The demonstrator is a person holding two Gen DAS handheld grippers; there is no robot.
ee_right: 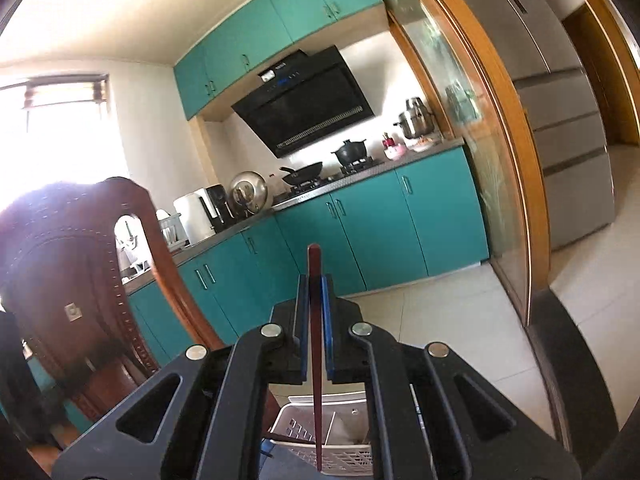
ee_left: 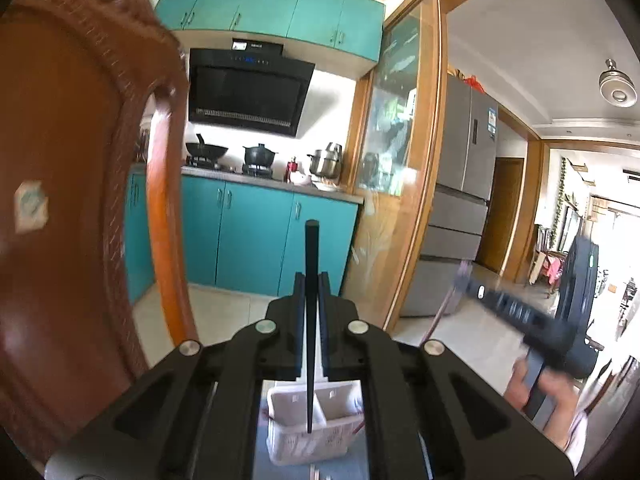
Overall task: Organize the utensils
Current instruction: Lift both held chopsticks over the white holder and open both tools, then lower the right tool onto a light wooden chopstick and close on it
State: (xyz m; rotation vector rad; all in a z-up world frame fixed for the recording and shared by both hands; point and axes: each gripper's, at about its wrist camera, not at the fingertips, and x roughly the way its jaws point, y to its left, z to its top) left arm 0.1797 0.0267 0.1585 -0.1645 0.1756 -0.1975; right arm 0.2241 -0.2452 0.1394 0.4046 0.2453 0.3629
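**Both chopsticks up, over the basket**

I am clamping a black chopstick [ee_left: 311, 300] upright in my left gripper [ee_left: 311, 280] and a red-brown chopstick [ee_right: 315, 340] in my right gripper [ee_right: 315, 284]. The white utensil basket [ee_left: 344, 436] is sitting below both. Risk, as I judge it: each stick is pinched along a thin edge, so it could pivot, miss its compartment, or snag the divider going down.

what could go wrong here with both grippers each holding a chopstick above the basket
The black chopstick in the left gripper and the brown chopstick in the right gripper are each pinched at one narrow spot, so either might pivot or slip. Their tips hang over the white basket, whose divider could deflect them.
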